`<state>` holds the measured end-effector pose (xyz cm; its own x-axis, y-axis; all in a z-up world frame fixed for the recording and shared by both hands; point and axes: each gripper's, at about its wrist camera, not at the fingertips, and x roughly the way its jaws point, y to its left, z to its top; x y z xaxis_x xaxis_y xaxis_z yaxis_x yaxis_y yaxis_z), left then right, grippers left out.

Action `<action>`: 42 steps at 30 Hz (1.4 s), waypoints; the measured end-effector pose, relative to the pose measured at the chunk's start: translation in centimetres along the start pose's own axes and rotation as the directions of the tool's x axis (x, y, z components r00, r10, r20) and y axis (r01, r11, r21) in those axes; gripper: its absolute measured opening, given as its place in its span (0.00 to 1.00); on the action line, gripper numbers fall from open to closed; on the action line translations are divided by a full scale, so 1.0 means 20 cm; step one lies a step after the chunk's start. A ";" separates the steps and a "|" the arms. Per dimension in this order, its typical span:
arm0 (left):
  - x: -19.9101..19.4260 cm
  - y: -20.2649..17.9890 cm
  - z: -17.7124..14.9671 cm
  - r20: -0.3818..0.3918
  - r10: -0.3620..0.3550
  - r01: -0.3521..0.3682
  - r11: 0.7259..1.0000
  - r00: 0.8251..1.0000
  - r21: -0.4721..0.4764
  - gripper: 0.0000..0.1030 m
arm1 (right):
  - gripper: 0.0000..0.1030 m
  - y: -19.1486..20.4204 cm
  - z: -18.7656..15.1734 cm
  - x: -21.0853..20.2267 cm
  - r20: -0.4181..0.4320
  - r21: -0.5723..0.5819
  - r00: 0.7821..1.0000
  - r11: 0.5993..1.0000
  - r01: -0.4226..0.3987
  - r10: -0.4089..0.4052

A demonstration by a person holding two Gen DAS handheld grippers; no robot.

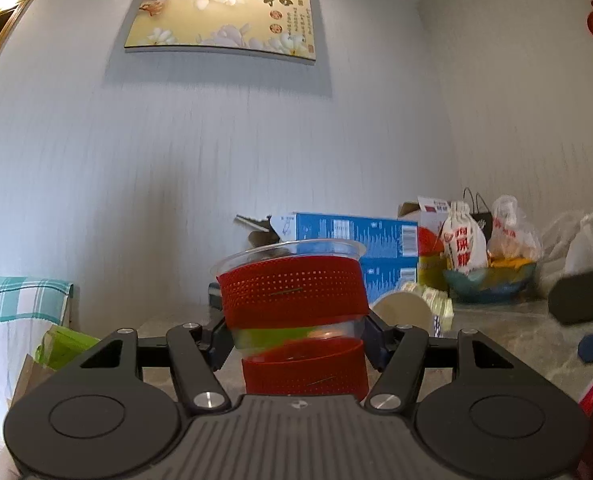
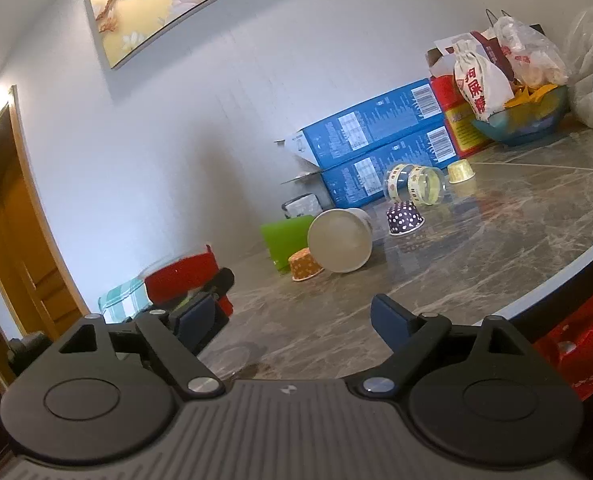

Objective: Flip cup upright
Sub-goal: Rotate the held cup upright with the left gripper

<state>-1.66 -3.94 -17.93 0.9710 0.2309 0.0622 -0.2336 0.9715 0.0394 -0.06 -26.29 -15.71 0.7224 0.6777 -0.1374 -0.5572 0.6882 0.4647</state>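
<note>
Left gripper point(image 1: 296, 338) nearest the lens: jaws clamped on the cup point(image 1: 294, 312), a clear plastic cup with two red perforated bands and a green strip between. Cup sits between the fingers, mouth up, rim slightly tilted; slight blur. Whether its base touches the table point(image 1: 508, 332) cannot be told, the gripper body hides it.

Judgement: flip essentially done, step in hand is set-down. Next move calls for levelling the rim, lowering until the base rests flat, then parting the jaws without dragging the cup.

Beyond the left fingers: a pale cup point(image 1: 404, 312) on its side, then blue boxes point(image 1: 360, 236) against the wall.

Right gripper point(image 2: 300, 316): jaws apart, holding nothing, over bare marble. To its left, the red-banded cup in the other gripper. Ahead, visible only in this view: orange dotted cup point(image 2: 305, 265), purple dotted cup point(image 2: 404, 219), green container point(image 2: 286, 242). Left wrist view alone shows the grasp itself.
</note>
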 end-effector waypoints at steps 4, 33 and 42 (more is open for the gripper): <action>-0.02 -0.02 -0.03 0.003 0.006 -0.006 1.000 1.000 0.024 0.64 | 0.85 -0.01 0.00 -0.01 0.008 0.012 1.000 1.000 0.007 -0.007; -0.04 0.00 -0.10 -0.028 -0.088 0.089 0.994 0.996 0.065 0.96 | 0.89 0.01 -0.02 0.00 -0.014 0.006 1.000 1.000 0.000 0.000; -0.07 0.04 -0.07 -0.100 -0.124 0.131 0.990 0.987 0.061 1.00 | 0.93 0.03 -0.01 -0.02 -0.007 0.010 1.000 1.000 -0.016 0.016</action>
<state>-3.17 -3.51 -19.43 0.9927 0.1124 -0.0435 -0.1072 0.9884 0.1079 -0.80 -26.17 -15.62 0.7104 0.6906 -0.1358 -0.5649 0.6746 0.4753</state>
